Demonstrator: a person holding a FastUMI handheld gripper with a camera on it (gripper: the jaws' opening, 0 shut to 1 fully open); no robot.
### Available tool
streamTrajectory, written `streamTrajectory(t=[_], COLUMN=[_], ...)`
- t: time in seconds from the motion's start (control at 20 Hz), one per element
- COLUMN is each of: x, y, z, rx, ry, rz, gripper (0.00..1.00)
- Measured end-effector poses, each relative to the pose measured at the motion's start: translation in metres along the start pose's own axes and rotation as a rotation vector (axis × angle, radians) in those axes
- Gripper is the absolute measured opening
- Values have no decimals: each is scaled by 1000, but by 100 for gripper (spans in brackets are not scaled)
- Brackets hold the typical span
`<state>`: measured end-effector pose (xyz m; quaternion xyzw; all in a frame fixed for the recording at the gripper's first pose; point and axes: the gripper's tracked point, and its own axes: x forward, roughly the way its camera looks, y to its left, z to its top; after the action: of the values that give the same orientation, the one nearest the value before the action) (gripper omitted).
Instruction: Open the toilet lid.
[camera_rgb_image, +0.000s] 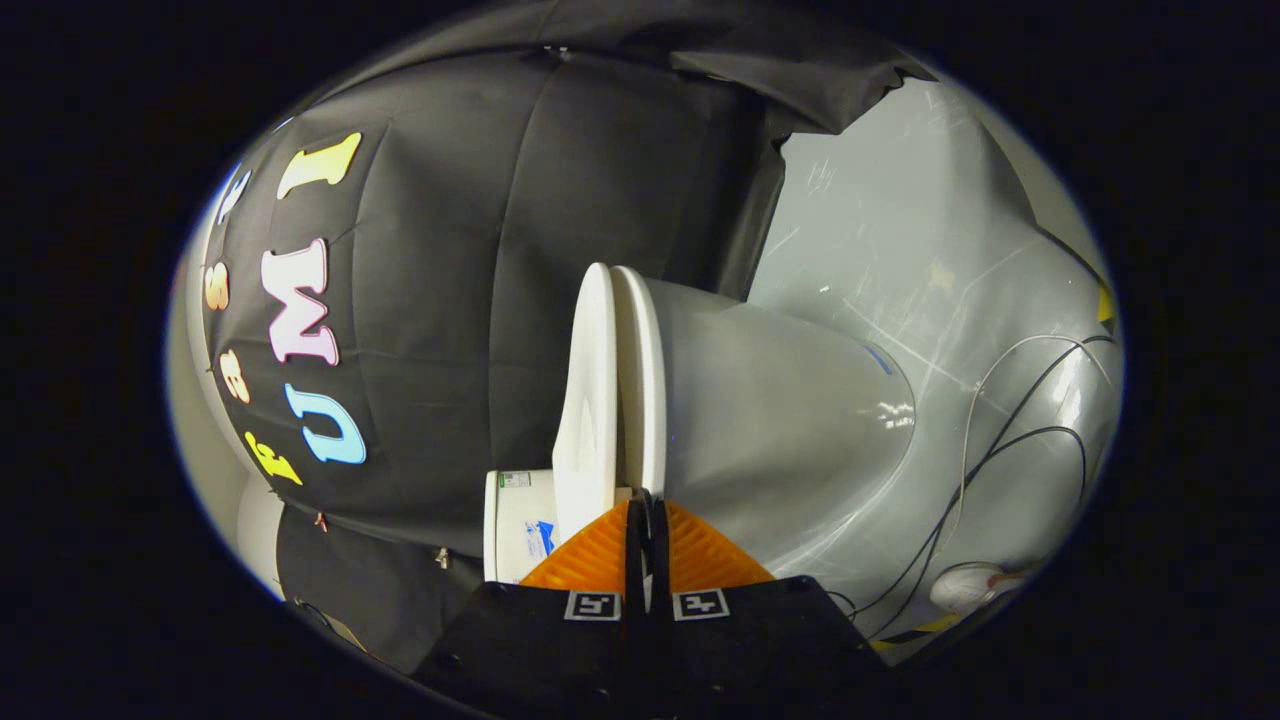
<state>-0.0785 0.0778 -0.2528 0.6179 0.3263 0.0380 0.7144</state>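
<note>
Toilet lid (590, 400) just ahead of the tool (646, 510), against the toilet bowl (780, 420).

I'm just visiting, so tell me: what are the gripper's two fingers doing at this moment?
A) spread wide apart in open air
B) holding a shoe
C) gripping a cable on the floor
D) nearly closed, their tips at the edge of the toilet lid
D: the gripper has its fingers almost together, their tips at the near edge of the toilet lid, beside the seat.

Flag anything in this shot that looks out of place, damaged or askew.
The booth's black cloth hangs loose and ragged at one edge, baring the scuffed grey surface behind the toilet. Loose cables trail across that surface beside the bowl. The gripper is nearly shut, fingertips at the gap between lid and seat.
</note>
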Motion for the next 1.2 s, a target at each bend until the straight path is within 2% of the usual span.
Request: streamTrajectory(t=[0.3, 0.45, 0.75, 0.95, 1.2], x=[-7, -13, -30, -39, -38], y=[16, 39, 109, 160, 195], z=[4, 1, -7, -22, -33], rx=[-74, -178, -369, -441, -558], ry=[-51, -77, -138, -154, -186], rz=[-79, -92, -127, -109, -174], gripper=[5, 5, 5, 5, 5])
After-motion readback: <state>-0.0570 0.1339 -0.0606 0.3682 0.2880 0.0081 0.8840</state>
